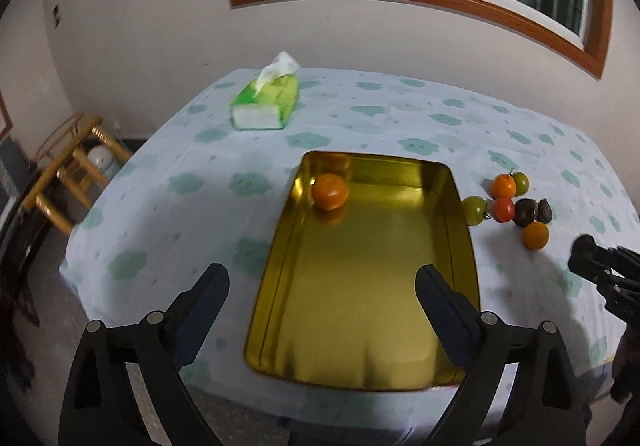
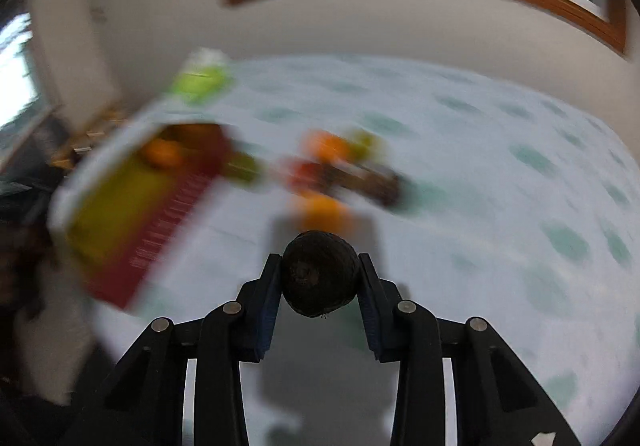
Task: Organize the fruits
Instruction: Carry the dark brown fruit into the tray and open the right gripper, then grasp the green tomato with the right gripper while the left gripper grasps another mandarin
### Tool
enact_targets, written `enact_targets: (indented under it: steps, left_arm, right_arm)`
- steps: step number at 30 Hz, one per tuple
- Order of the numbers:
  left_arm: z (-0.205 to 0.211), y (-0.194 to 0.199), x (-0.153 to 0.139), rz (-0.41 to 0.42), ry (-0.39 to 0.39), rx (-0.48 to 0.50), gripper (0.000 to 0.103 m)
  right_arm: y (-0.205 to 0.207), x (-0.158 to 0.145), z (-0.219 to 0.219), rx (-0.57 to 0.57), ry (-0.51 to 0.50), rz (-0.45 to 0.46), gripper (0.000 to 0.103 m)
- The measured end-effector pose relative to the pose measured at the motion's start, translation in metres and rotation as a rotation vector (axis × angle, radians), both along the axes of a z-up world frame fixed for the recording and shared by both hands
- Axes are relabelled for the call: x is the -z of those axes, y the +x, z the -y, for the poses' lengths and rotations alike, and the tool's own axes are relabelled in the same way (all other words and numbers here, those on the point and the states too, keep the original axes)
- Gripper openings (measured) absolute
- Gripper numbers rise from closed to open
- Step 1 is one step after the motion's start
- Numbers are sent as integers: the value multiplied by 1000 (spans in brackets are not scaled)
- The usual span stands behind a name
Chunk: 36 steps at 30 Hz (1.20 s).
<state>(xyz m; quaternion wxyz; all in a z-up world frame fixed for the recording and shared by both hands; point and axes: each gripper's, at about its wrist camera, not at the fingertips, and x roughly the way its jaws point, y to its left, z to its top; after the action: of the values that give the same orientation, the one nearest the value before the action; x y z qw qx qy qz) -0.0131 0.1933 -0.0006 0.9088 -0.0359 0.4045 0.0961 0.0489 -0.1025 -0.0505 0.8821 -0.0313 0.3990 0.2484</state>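
Note:
A gold metal tray [image 1: 464, 230] lies on the table with one orange fruit [image 1: 329, 191] at its far left corner. My left gripper [image 1: 322, 278] hangs open above the tray's near half, nothing between its fingers. Right of the tray sits a cluster of fruits: an orange one [image 1: 503, 185], green ones [image 1: 474, 209], a red one [image 1: 503, 208], dark brown ones [image 1: 525, 211] and another orange one [image 1: 536, 235]. In the blurred right wrist view, my right gripper [image 2: 319, 274] is shut on a dark brown round fruit [image 2: 319, 273], held above the cloth. That gripper also shows at the left wrist view's right edge [image 1: 600, 266].
A green tissue pack [image 1: 266, 102] lies at the table's far left. The tablecloth [image 1: 180, 182] is pale with green cloud shapes. A wooden stool [image 1: 68, 162] stands on the floor left of the table. A wall with a window is behind.

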Motion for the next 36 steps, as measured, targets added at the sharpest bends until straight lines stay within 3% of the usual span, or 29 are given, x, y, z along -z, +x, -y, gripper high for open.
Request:
enact_targets:
  steps: [4, 7, 10, 14, 24, 27, 29, 36]
  left_arm:
    - [-16, -13, -1, 7, -3, -61, 99]
    - [-25, -24, -4, 30, 44, -89, 99]
    - [-32, -34, -4, 66, 90, -106, 99]
    - [-38, -39, 0, 70, 90, -89, 99]
    - [-29, -34, 11, 64, 121, -51, 99]
    - [-23, -32, 13, 60, 127, -32, 99]
    - [-19, -31, 14, 54, 128, -23, 99]
    - [-16, -25, 19, 23, 124, -5, 99]
  right_arm:
    - [-3, -26, -81, -229, 104, -15, 34]
    - [2, -29, -130, -336, 142, -72, 34]
    - [12, -17, -174, -386, 76, -98, 34]
    - [24, 3, -209, -415, -10, -152, 34]
    - [38, 25, -227, -415, -133, -198, 36]
    - [43, 26, -228, -417, -98, -208, 38]
    - [44, 24, -229, -416, -81, -195, 52]
    - [51, -11, -178, -331, 15, -47, 52]
